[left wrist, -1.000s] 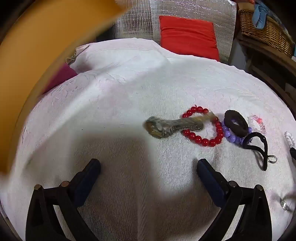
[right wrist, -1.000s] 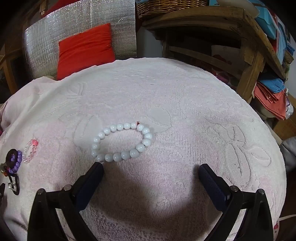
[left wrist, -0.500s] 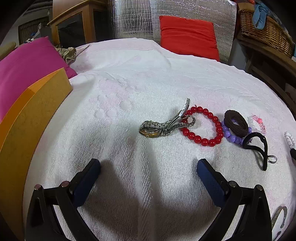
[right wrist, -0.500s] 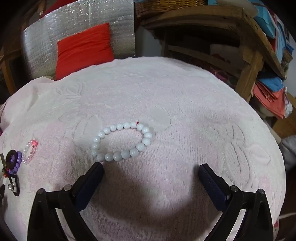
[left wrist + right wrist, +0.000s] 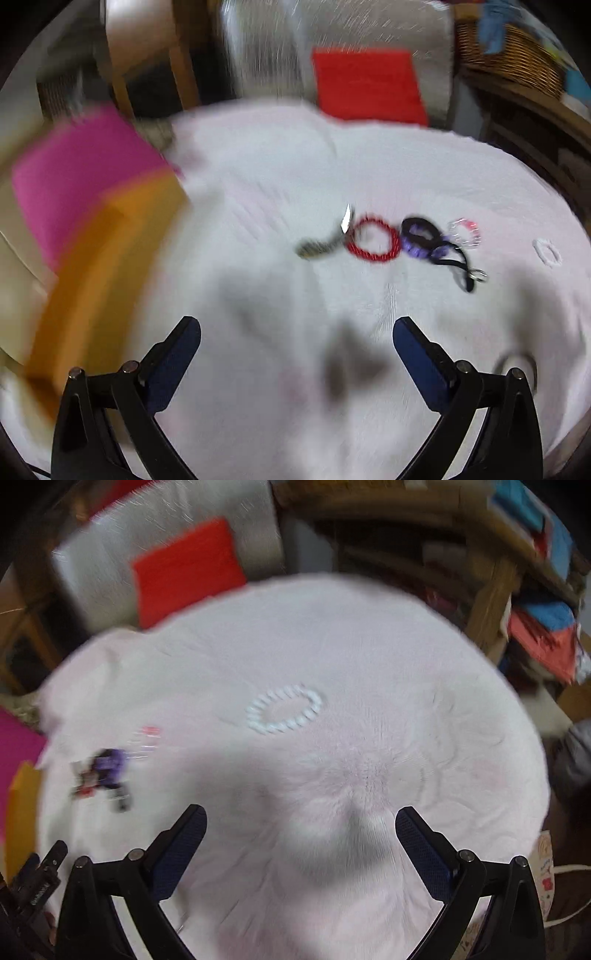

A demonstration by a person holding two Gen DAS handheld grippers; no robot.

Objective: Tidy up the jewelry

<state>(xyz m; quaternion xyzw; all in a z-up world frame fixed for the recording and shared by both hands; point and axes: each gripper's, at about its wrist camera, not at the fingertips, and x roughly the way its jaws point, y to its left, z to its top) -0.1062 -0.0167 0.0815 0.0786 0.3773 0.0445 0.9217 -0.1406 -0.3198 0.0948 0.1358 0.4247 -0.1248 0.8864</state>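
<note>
Both views are motion-blurred. On the white towel-covered table (image 5: pixel 258 192) lie a metal watch (image 5: pixel 319 245), a red bead bracelet (image 5: pixel 373 238), a purple bead bracelet with a dark band (image 5: pixel 421 236), a black strap (image 5: pixel 460 264) and a pale pink bracelet (image 5: pixel 465 230). A white bead bracelet (image 5: pixel 283 709) lies alone further right, also small at the white bead bracelet (image 5: pixel 547 252). My left gripper (image 5: pixel 297 336) is open and held above the cloth, short of the watch. My right gripper (image 5: pixel 301 823) is open, short of the white bracelet. The purple cluster (image 5: pixel 105 766) sits at its left.
An orange box (image 5: pixel 103 273) stands at the left table edge beside a pink cushion (image 5: pixel 77 173). A red cushion (image 5: pixel 367 86) leans behind the table. Wooden shelves with a wicker basket (image 5: pixel 513 44) and folded cloths (image 5: pixel 546 627) stand at the right.
Both grippers have pulled back and up, so the jewelry looks smaller and farther. The orange box that filled the left view a second ago now stands at the left table edge.
</note>
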